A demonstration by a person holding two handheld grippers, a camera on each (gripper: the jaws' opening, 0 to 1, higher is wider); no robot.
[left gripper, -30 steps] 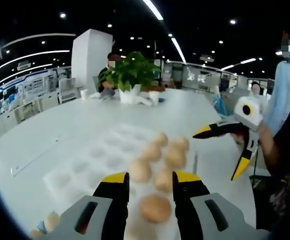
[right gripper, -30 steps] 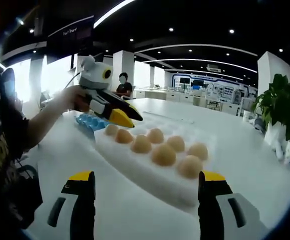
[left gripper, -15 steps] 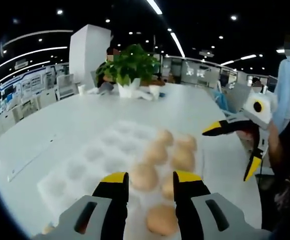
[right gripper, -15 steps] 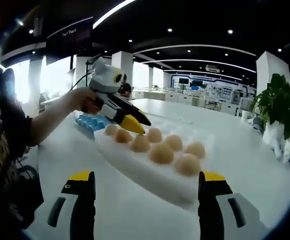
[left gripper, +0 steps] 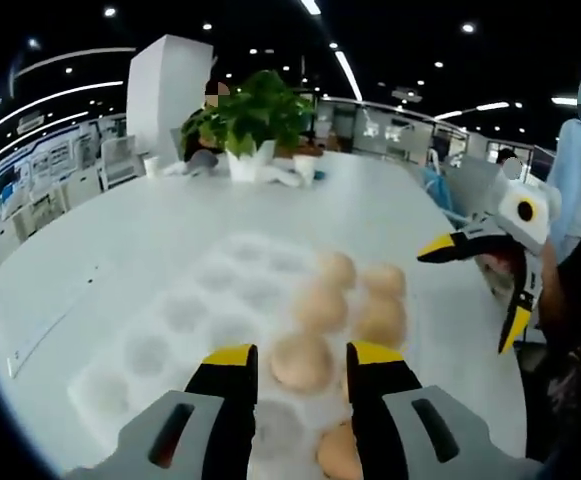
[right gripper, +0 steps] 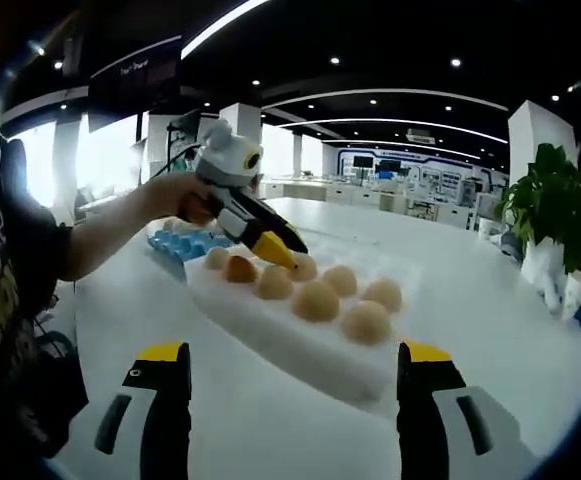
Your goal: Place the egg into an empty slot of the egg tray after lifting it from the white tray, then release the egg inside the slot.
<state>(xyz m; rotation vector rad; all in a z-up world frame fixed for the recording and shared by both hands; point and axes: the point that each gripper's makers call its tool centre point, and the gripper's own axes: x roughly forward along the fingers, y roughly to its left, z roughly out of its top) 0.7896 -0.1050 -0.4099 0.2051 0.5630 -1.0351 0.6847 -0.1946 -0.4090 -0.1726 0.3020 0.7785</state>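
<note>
A white foam egg tray (left gripper: 170, 320) lies on the white table with several brown eggs along its right side and empty slots to the left. My left gripper (left gripper: 302, 351) hovers low over it, jaws open a little wider than an egg. One tray egg (left gripper: 300, 362) shows in the gap, untouched by the jaws. In the right gripper view the left gripper (right gripper: 278, 252), held by a hand, points down at the eggs of the tray (right gripper: 270, 335). My right gripper (right gripper: 295, 350) stands wide open short of the tray, holding nothing, and appears as the right gripper (left gripper: 467, 300) beside the tray.
A blue tray (right gripper: 180, 240) with eggs sits behind the foam tray, near the person's arm. A potted plant (left gripper: 245, 120) stands at the table's far edge. A person in light blue (left gripper: 580, 170) stands past the table's right side.
My left gripper has moved forward along the tray, so the eggs slid toward the bottom of its view. Its jaw gap is unchanged. The right gripper has stayed put and wide open.
</note>
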